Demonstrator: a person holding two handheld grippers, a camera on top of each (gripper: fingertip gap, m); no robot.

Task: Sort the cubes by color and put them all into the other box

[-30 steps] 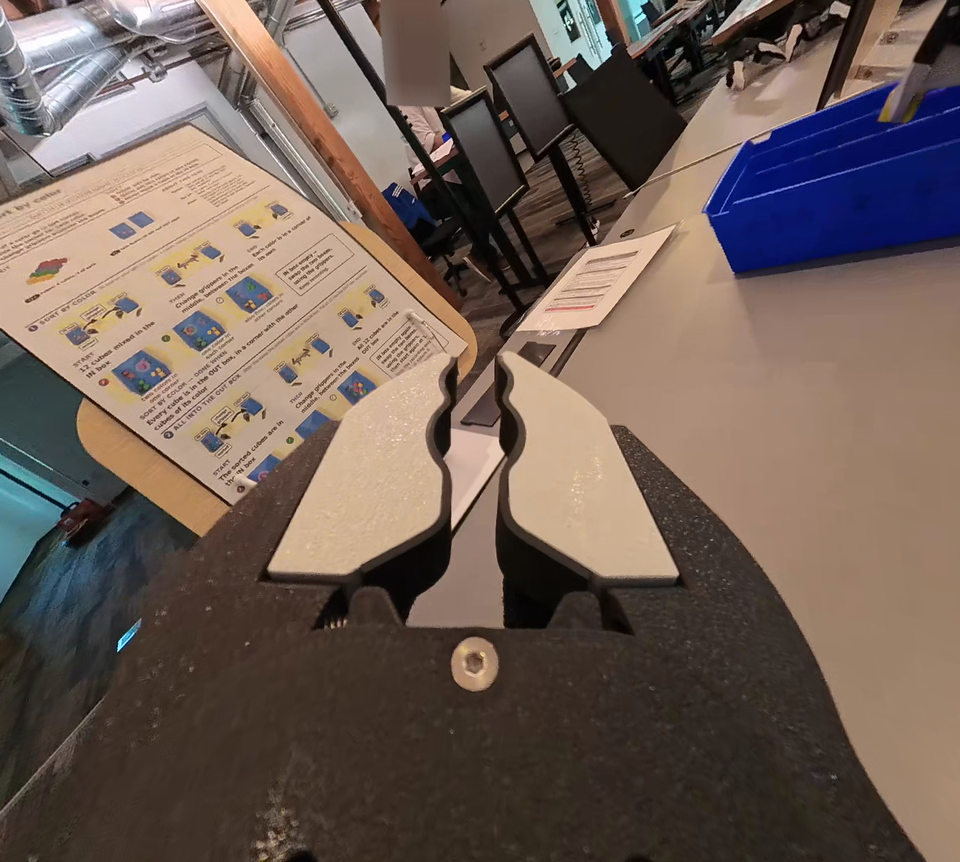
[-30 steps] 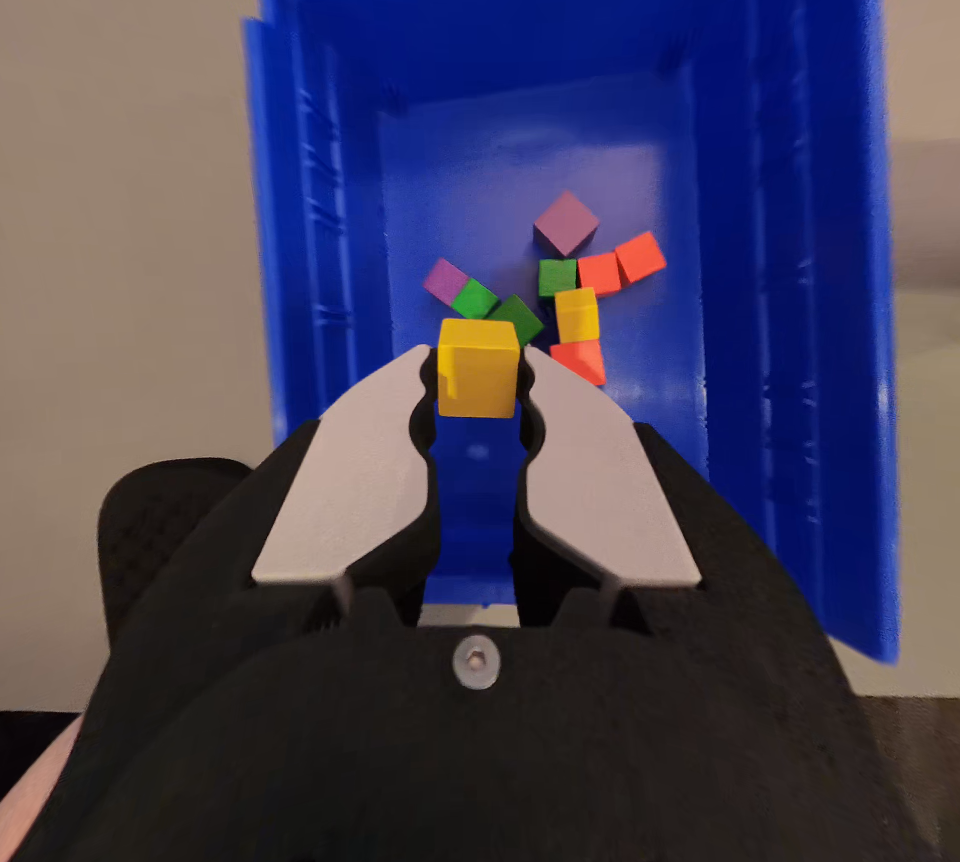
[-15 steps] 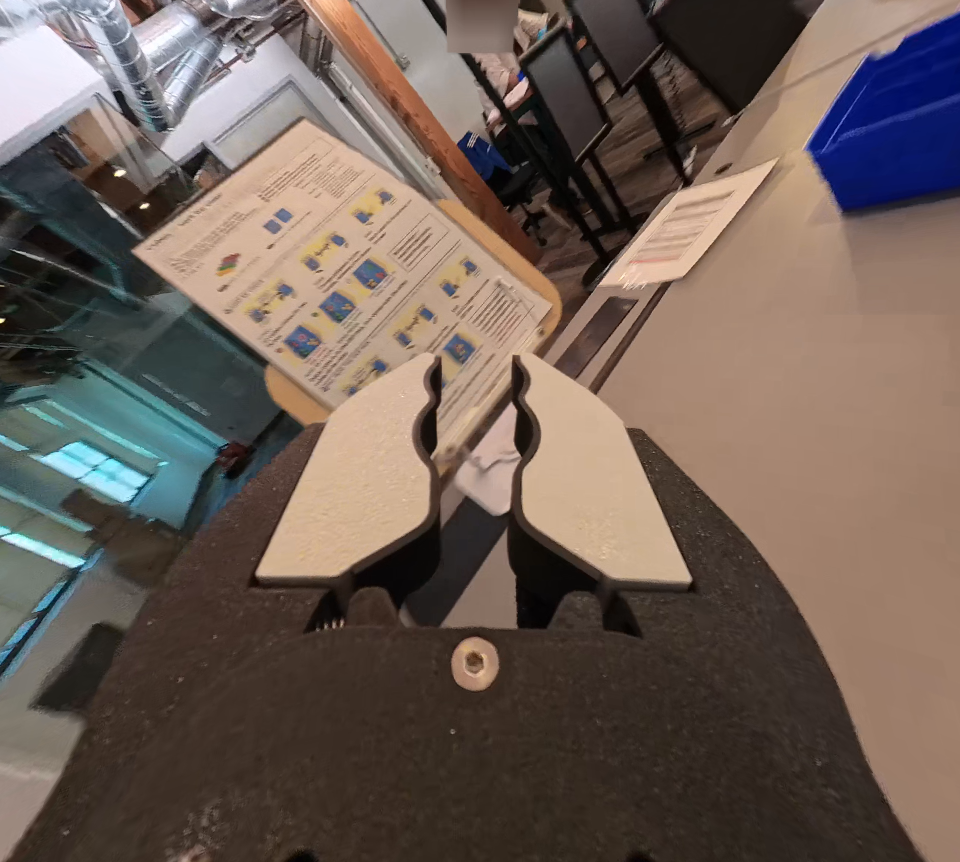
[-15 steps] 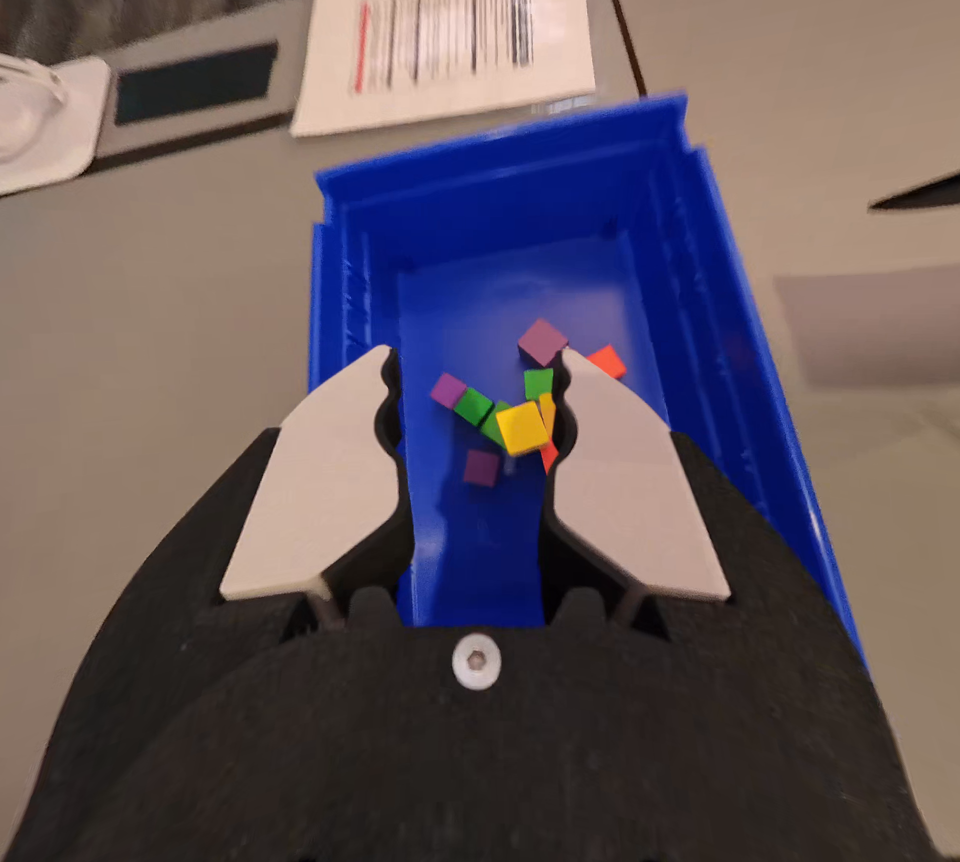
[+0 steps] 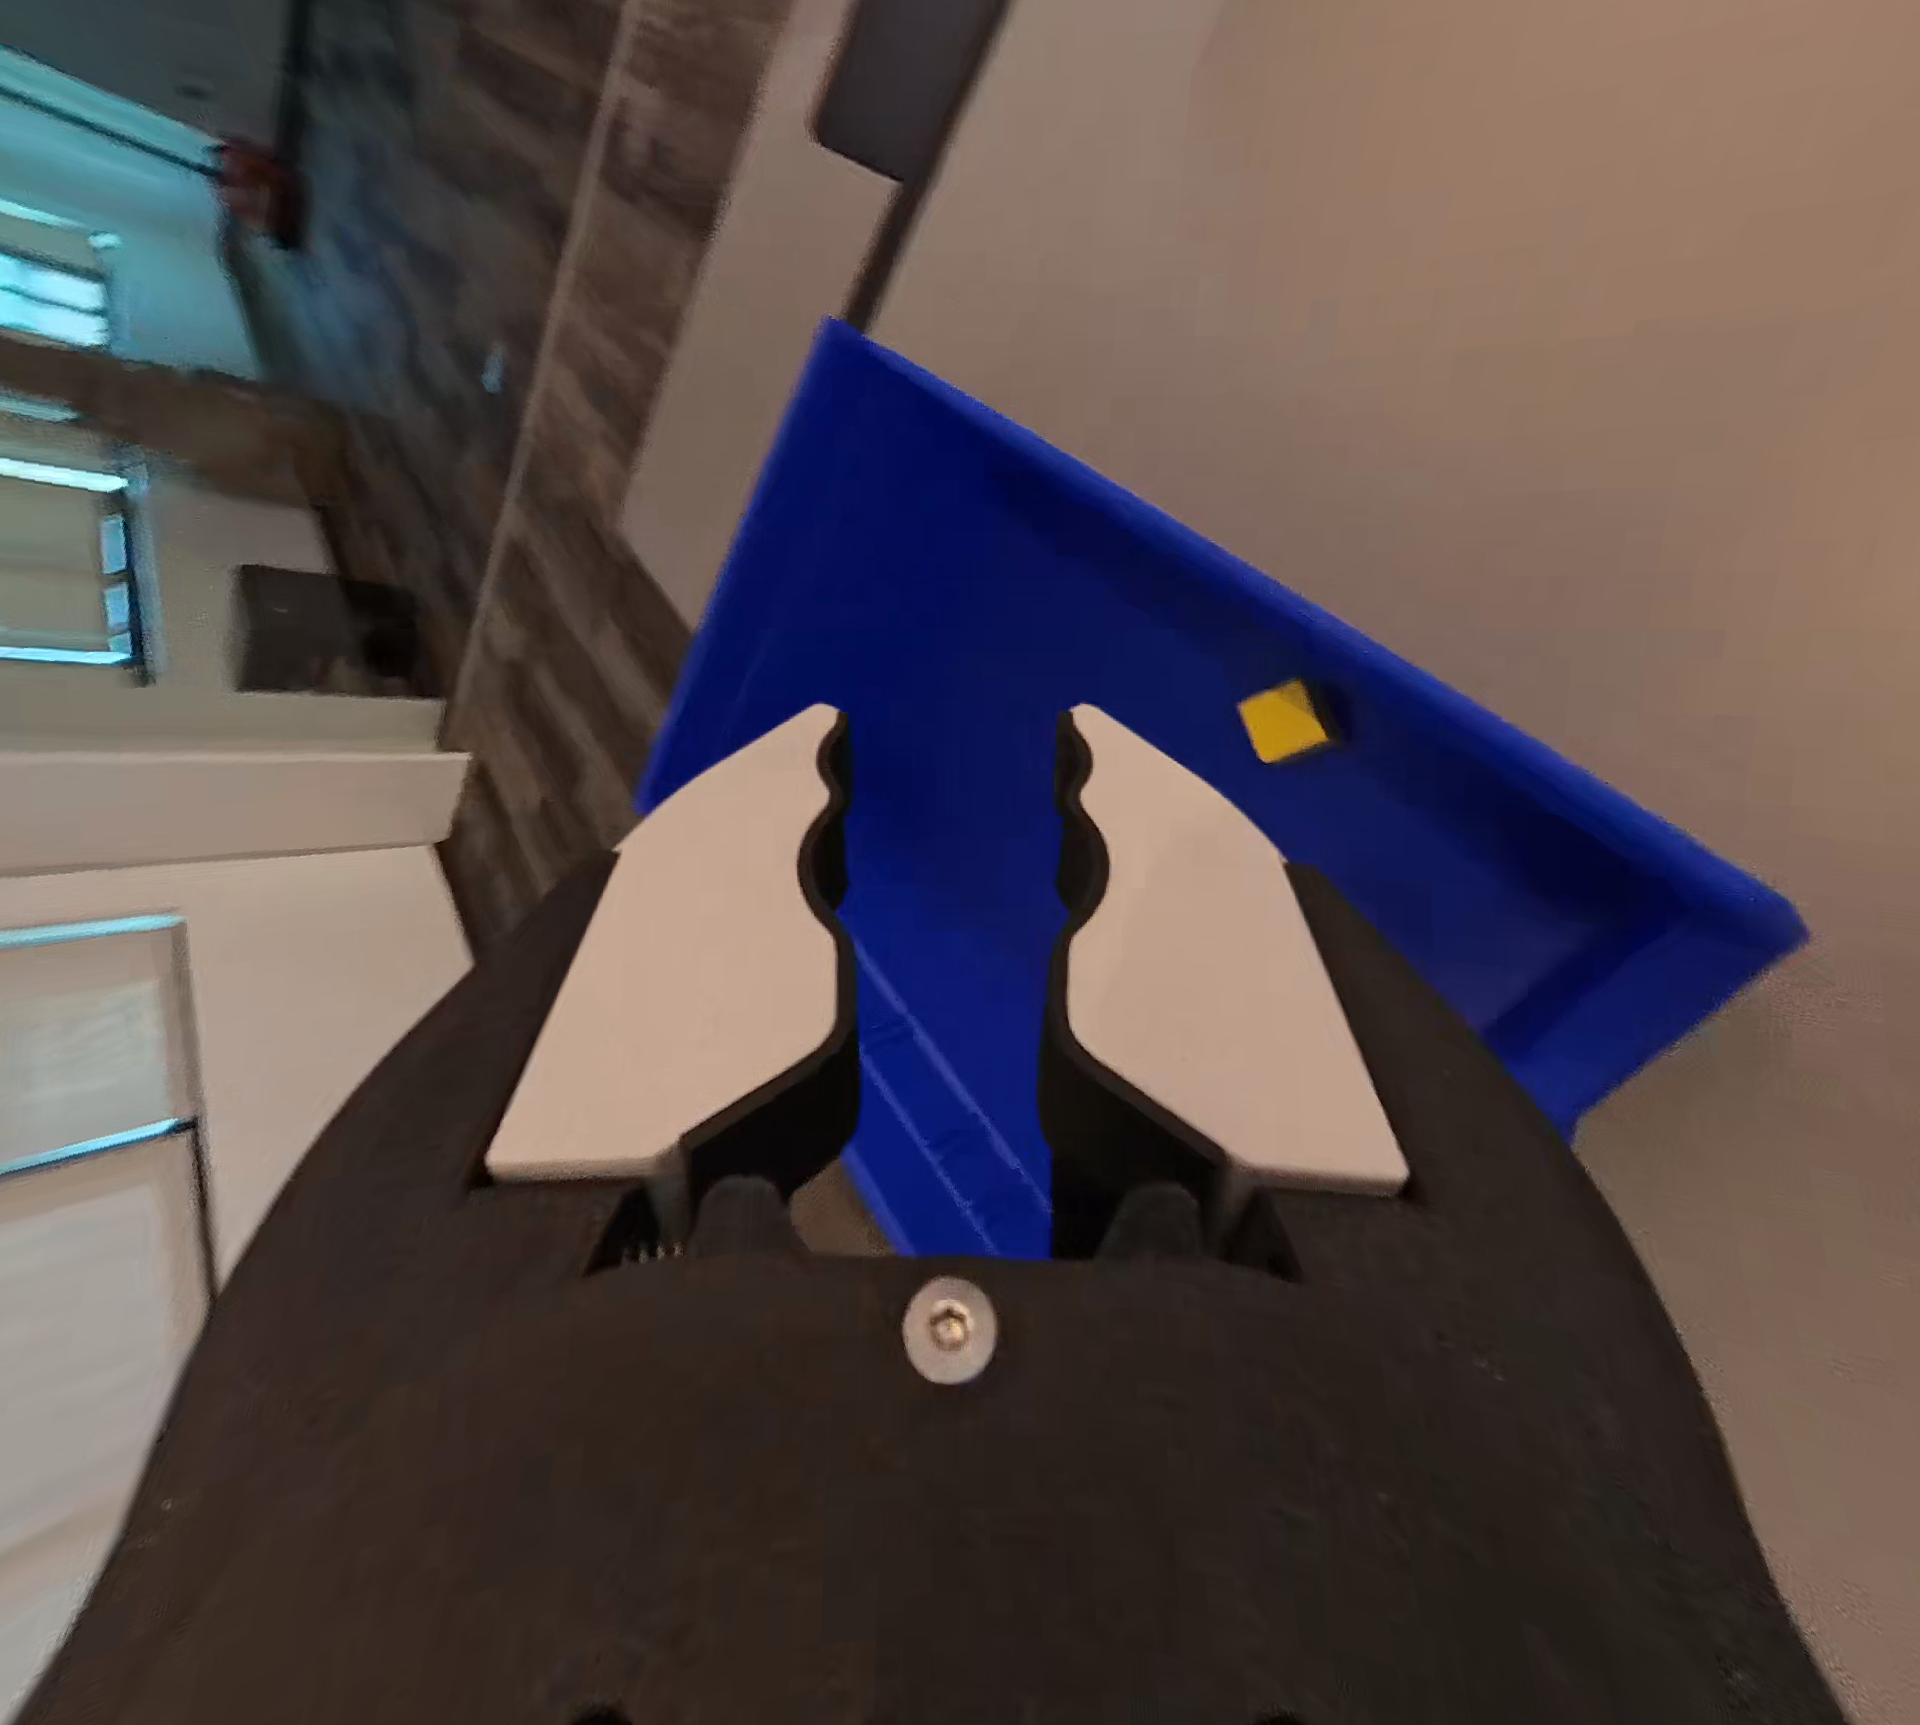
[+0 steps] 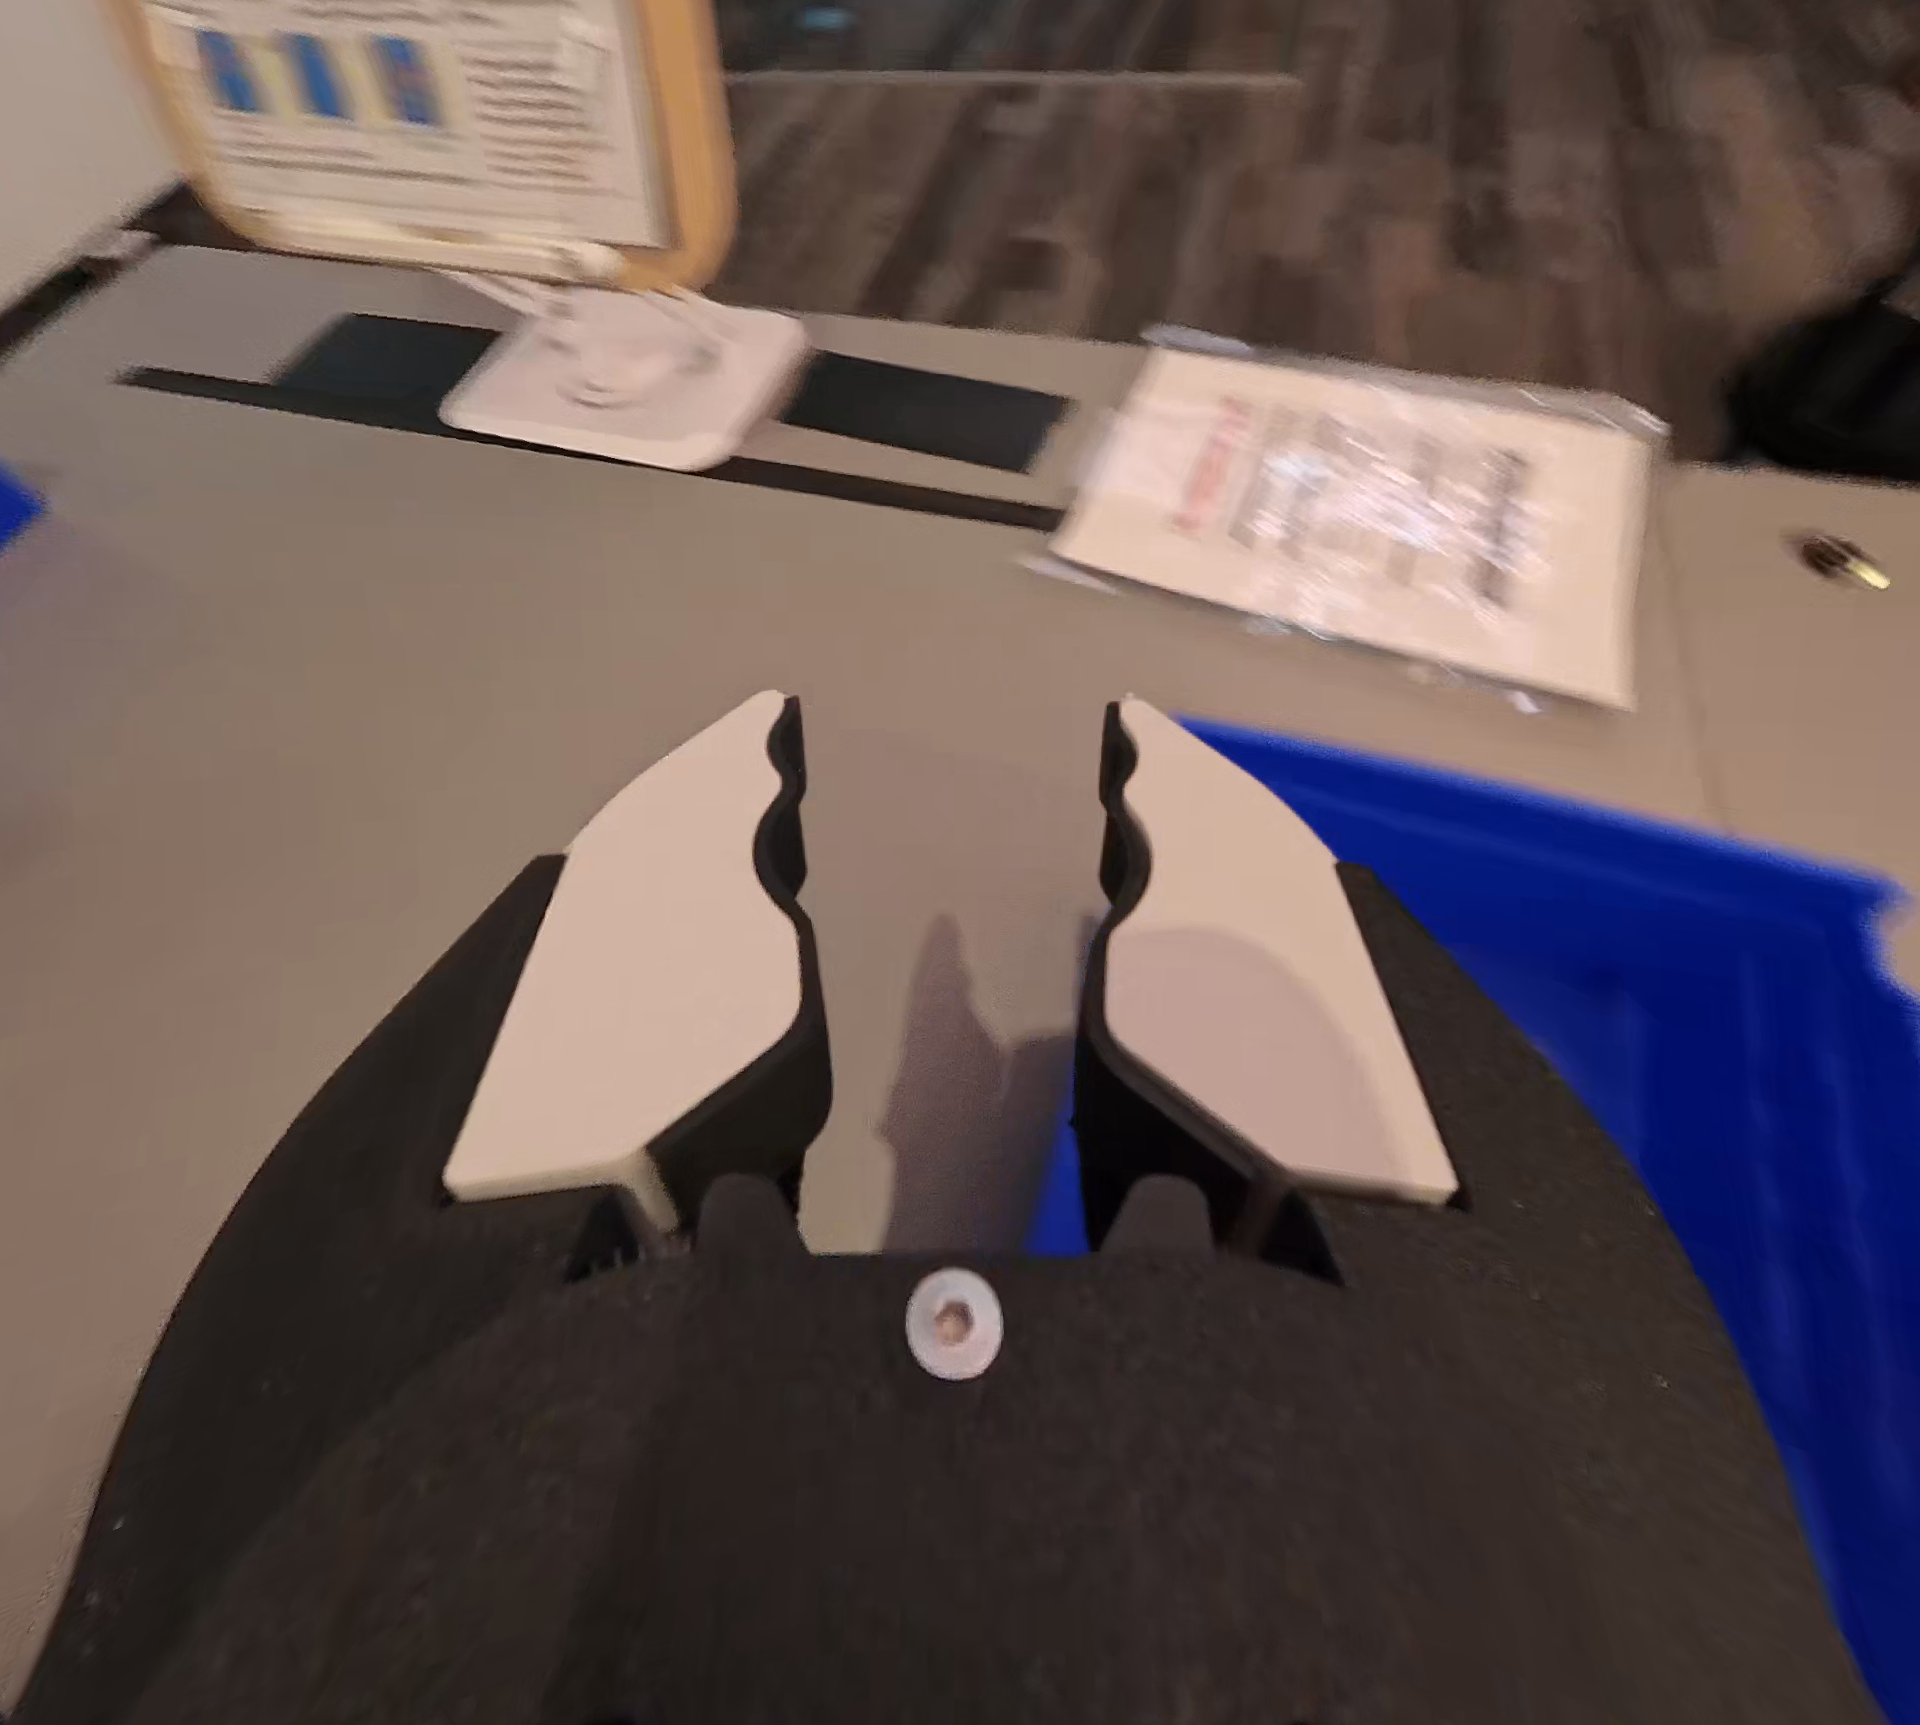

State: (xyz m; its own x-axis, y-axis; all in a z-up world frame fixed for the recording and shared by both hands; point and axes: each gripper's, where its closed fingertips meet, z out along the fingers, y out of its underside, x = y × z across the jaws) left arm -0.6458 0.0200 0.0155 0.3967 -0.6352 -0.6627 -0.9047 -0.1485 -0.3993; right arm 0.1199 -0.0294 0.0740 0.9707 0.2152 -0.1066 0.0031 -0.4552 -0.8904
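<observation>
Your left tool (image 5: 951, 719) hangs half-open and empty over a blue plastic box (image 5: 997, 595) holding one yellow cube (image 5: 1283, 721) against its far wall. Your right tool (image 6: 951, 719), wide open, holds nothing beside another blue plastic box (image 6: 1610, 948). Place like colours together. The grey table (image 6: 416, 636) carries a laminated sheet (image 6: 1371, 522); beyond lies a wood-plank floor (image 6: 1351, 117).
</observation>
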